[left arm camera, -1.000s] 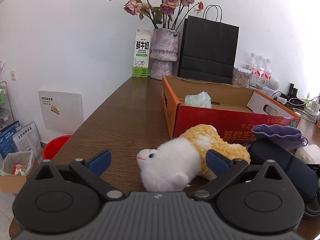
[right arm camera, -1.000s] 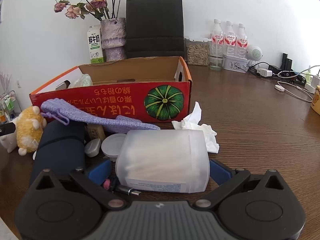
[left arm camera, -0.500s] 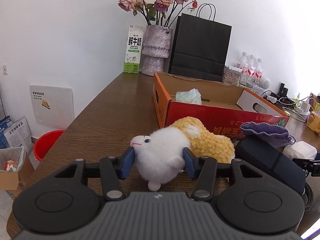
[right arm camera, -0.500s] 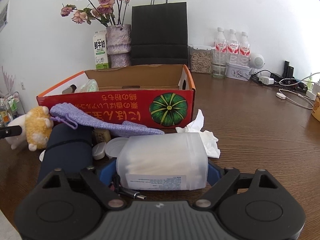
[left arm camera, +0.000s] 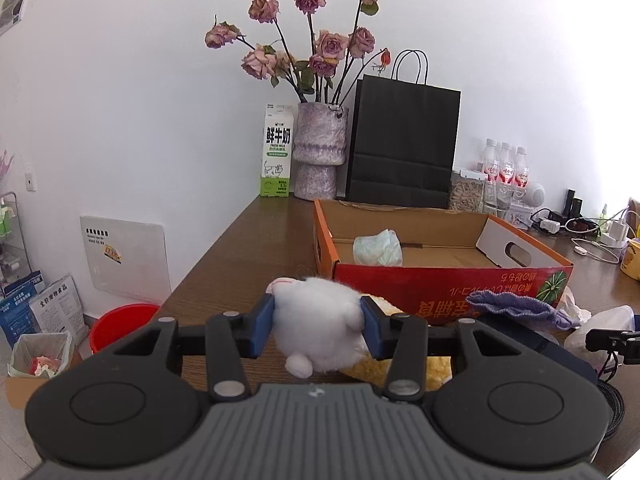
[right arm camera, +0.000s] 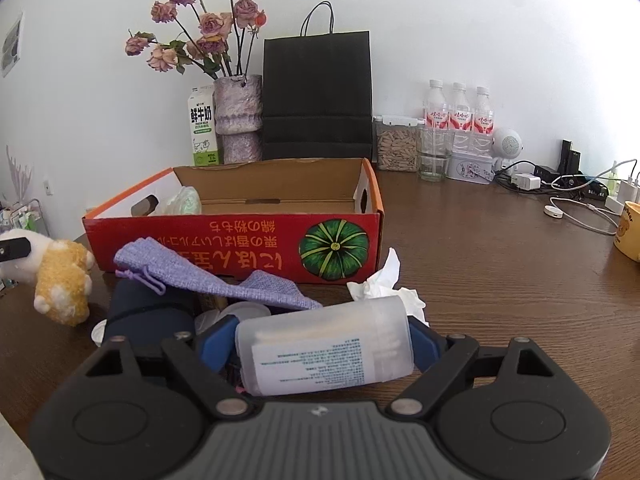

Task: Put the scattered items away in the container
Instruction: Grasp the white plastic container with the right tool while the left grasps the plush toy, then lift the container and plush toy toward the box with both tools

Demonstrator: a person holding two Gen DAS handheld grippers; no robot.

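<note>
My left gripper [left arm camera: 318, 322] is closing on a plush toy [left arm camera: 316, 312]. Its blue pads press the toy's white head from both sides, and the yellow body [right arm camera: 60, 280] trails down toward the table. My right gripper [right arm camera: 322, 344] is shut on a translucent plastic container [right arm camera: 324, 344] lying sideways, its label facing up. The red and orange cardboard box [left arm camera: 440, 296] stands open just behind both, with a pale wrapped packet [left arm camera: 378, 247] inside. A purple knitted pouch [right arm camera: 208, 276], a dark blue case [right arm camera: 148, 312] and a crumpled tissue [right arm camera: 384, 284] lie in front of the box [right arm camera: 240, 248].
Behind the box stand a vase of dried roses [left arm camera: 320, 152], a milk carton [left arm camera: 277, 152] and a black paper bag [left arm camera: 402, 148]. Bottles [right arm camera: 458, 116], a jar, chargers and cables [right arm camera: 576, 204] fill the back right. A yellow mug [right arm camera: 628, 236] sits far right, and a red bucket [left arm camera: 120, 320] is on the floor at left.
Both grippers went from wide open to closed on their items: the left on the plush toy, the right on the plastic container. The left has since lifted the toy's head.
</note>
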